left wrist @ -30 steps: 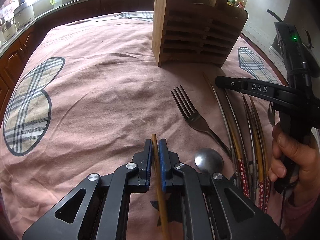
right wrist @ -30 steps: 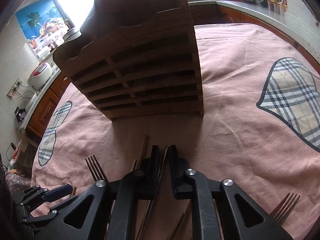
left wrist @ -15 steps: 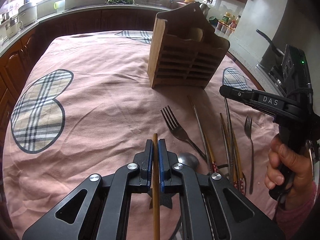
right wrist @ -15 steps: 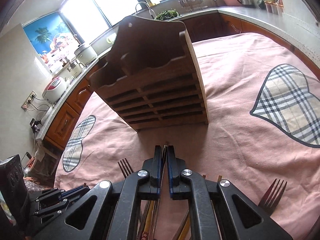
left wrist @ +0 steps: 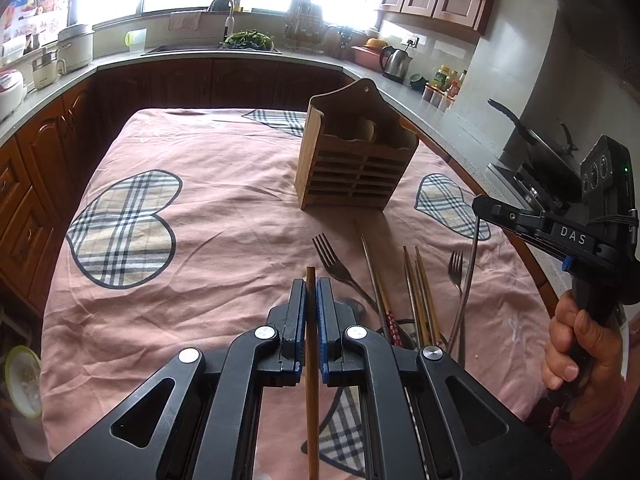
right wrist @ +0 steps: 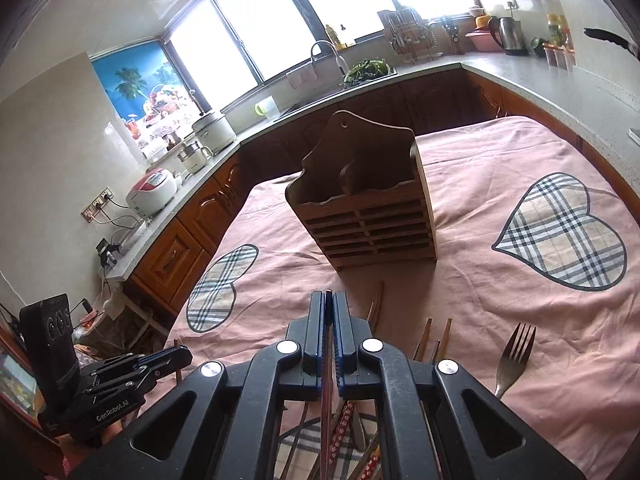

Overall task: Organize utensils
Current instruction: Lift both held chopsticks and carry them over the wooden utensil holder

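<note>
So the left gripper (left wrist: 311,280) is pinched tight on a single wooden chopstick (left wrist: 311,380), which runs straight back between the pads with only a short tip poking out front. The right gripper (right wrist: 328,304) is clamped the same way on a thin metal chopstick (right wrist: 327,392); in the left wrist view its grey shaft hangs down from the jaws toward the cloth.

Both sticks look light and stiff, so weight's no issue. My guess is the metal one is the slippery one and could swivel in the pads, since it's held near one end.

Out past the grippers, the rest of the pile lies on the pink tablecloth (left wrist: 224,248): a fork (left wrist: 334,266), more chopsticks (left wrist: 418,292) and a second fork (right wrist: 514,356). The wooden holder (left wrist: 354,164) stands upright well beyond them, its open top facing up. I'd grab the forks mid-handle, they'll be heavier at the head.
</note>
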